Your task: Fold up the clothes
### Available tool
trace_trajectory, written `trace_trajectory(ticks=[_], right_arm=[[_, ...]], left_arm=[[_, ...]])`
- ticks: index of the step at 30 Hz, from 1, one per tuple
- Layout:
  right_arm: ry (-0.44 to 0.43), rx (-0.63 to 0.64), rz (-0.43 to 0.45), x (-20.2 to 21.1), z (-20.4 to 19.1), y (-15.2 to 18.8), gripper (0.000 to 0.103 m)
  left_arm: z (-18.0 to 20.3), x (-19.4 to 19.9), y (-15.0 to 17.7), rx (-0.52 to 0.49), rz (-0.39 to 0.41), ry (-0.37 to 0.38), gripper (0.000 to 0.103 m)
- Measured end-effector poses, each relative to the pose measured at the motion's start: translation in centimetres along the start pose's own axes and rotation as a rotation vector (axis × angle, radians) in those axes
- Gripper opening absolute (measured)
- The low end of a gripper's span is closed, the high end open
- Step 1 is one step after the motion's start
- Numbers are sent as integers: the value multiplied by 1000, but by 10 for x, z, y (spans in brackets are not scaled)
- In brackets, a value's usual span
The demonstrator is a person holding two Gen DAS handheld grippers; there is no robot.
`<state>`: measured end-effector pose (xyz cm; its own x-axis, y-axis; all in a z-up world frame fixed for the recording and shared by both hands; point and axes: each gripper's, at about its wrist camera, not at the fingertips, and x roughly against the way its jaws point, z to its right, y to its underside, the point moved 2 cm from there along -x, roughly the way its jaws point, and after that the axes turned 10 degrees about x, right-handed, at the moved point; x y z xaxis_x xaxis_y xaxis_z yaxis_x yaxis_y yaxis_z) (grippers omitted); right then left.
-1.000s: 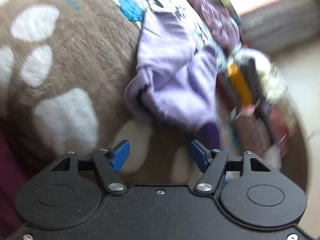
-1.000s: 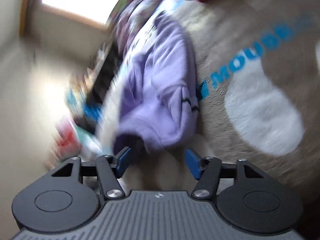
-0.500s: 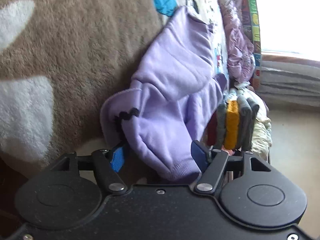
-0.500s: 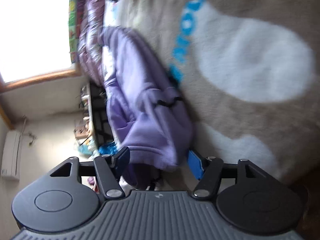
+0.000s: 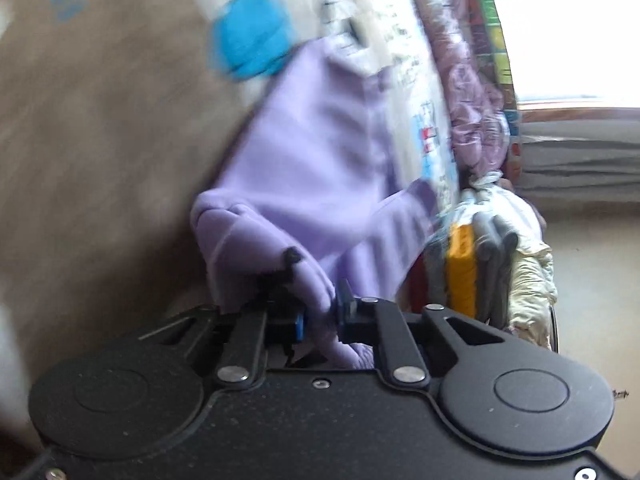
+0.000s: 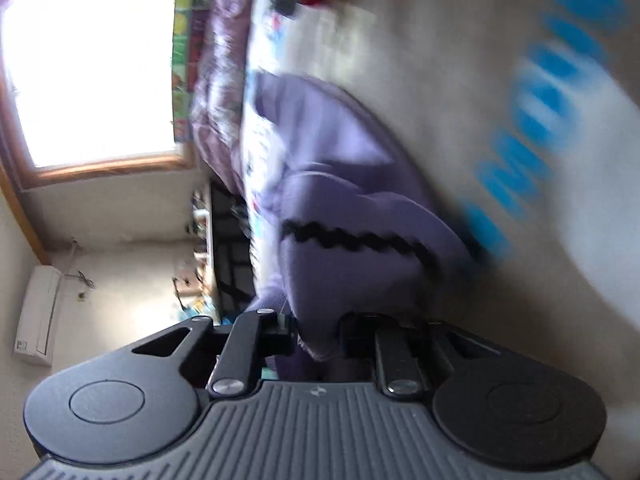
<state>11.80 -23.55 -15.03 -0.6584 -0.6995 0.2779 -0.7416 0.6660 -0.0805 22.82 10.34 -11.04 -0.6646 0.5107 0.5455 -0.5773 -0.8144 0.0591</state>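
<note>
Left gripper [image 5: 320, 314]: jaws drawn in narrow, pinching a fold of the garment between the blue pads; cloth is bunching out above and below the pinch
Right gripper [image 6: 318, 334]: jaws drawn in close, clamping the garment's lower edge; the pads themselves are hiding under cloth
Garment [image 5: 320, 152]: a lilac sweatshirt-like piece, lying crumpled on the blanket and stretching away from both grippers; in the right wrist view [image 6: 344, 216] a black zigzag trim [image 6: 352, 238] is running across it just above the jaws; a bit of the same black trim [image 5: 292, 258] is showing near the left pinch
Blanket [image 5: 100, 140]: brown and fuzzy, with white patches and blue lettering [image 6: 556, 120], lying under the garment; a blue blot [image 5: 252, 36] is sitting just beyond the garment's far end
Printed sheet [image 5: 404, 40]: pale, with small pictures, lying past the blanket, touching the garment's far edge
Purple bedding [image 5: 468, 92]: bunched along the far side, next to the sheet
Stack [image 5: 464, 268]: folded clothes in yellow and grey, standing on edge just beside the garment
Window [image 6: 88, 64]: glowing bright, wood-framed
Wall unit [image 6: 38, 316]: white, hanging on the pale wall
Focus: both views are smearing with motion, so fine detail is hard to tell
</note>
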Motion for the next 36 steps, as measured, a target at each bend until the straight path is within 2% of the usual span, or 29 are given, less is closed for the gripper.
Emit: trace_trajectory(ticks=[1,3,4,6,7,8,9,10,11,12,14,15,17,18,19,20,21,24,25,26,27,28,29,31,32,33,34,35,36], right_arm=[[-11,16,15,-6,-11,-13,17],[-41,106,44,-15,-39,-37,17],[-76,179,68,-14,-55,-44,17],[-157,327,92,-5,-82,-52,17],[-180,386,79,6,-87,-49,17],[-186,453,49,16,-86,-42,17],[-159,480,-5,24,-71,-31,17],[-130,503,-60,31,-56,-20,17],[-40,462,-126,34,-27,-7,22],[45,400,-185,35,8,6,22],[135,261,-165,53,64,20,23],[106,210,-132,61,74,23,21],[41,110,-65,78,91,27,32],[39,121,-51,79,87,26,38],[40,136,-39,80,83,25,53],[36,139,-33,77,78,22,64],[39,150,-32,72,73,20,67],[103,235,-21,57,58,20,70],[124,261,-15,49,55,20,69],[143,283,-13,41,52,20,61],[161,304,-11,34,49,21,50],[156,330,-11,27,44,19,23],[139,366,13,25,36,30,18],[30,439,77,36,10,29,16],[18,480,90,42,4,29,16],[30,492,80,44,10,29,16],[58,449,28,40,29,28,16],[116,368,-64,32,56,29,12],[127,323,-84,26,70,25,8]], left_arm=[[14,-2,-5,-36,11,18,10],[41,4,-10,-134,35,171,9],[50,16,-9,-195,66,233,9],[53,43,4,-331,73,327,9],[44,55,15,-400,81,330,9],[29,61,26,-470,85,279,9],[7,63,37,-528,77,187,9],[-20,59,46,-532,46,94,9],[-51,55,52,-482,-3,22,10],[-80,53,58,-407,-48,-19,13],[-126,57,68,-266,-89,-30,21],[-138,60,72,-212,-90,-8,29],[-147,65,76,-150,-85,31,42],[-145,65,76,-144,-80,44,53],[-141,65,75,-144,-67,49,57],[-137,63,75,-150,-48,45,57],[-133,62,74,-157,-30,42,57],[-119,53,72,-148,14,8,55],[-111,49,70,-160,26,-12,37],[-103,44,71,-194,44,-39,15],[-95,41,73,-234,65,-56,7],[-85,44,76,-277,90,-43,7],[-75,53,79,-307,112,3,7],[-62,75,88,-375,155,83,7],[-65,79,90,-395,161,80,7],[-76,77,91,-391,148,49,7],[-94,68,90,-371,120,-18,7],[-115,58,88,-339,86,-85,7],[-134,54,87,-296,68,-82,9]])
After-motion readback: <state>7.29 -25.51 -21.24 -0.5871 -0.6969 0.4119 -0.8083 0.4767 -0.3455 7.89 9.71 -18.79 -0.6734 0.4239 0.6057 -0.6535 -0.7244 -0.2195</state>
